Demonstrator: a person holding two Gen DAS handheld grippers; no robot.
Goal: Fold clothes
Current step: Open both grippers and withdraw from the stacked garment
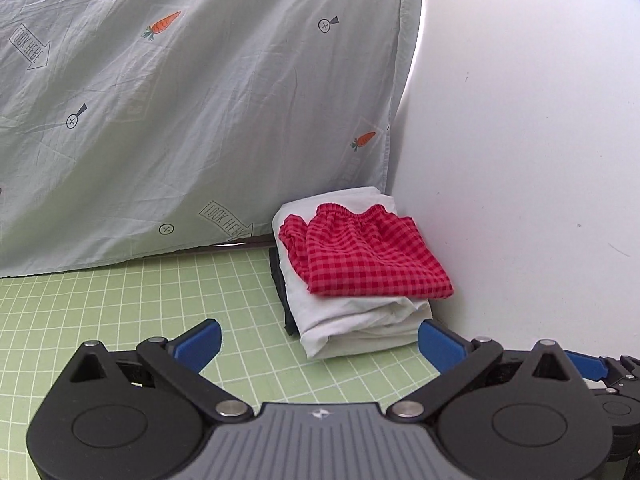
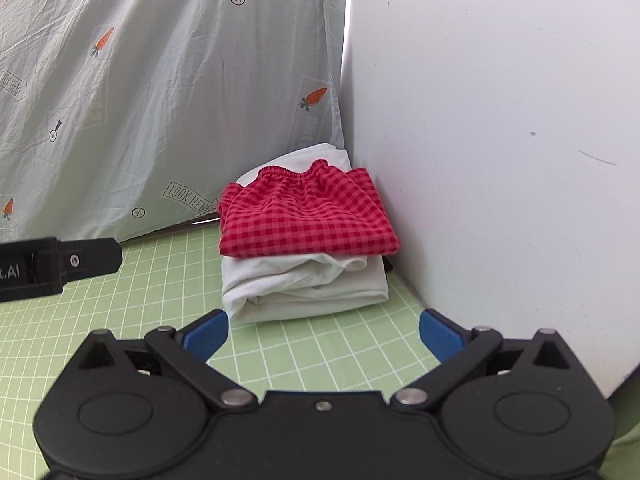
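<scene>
A folded red checked garment (image 1: 364, 256) with an elastic waistband lies on top of a folded white garment (image 1: 360, 316); a dark folded piece (image 1: 282, 296) peeks out under the stack's left side. The stack sits in the far right corner of the green grid mat (image 1: 120, 304). My left gripper (image 1: 318, 344) stands open just in front of the stack, empty. In the right wrist view the same red garment (image 2: 304, 220) tops the white one (image 2: 304, 284), and my right gripper (image 2: 324, 332) is open and empty just short of the stack.
A pale sheet (image 1: 200, 100) printed with carrots hangs behind the mat. A white wall (image 1: 520, 140) bounds the right side. The left gripper's black body (image 2: 60, 268) reaches in from the left in the right wrist view. Bare mat (image 2: 100, 312) lies to the left of the stack.
</scene>
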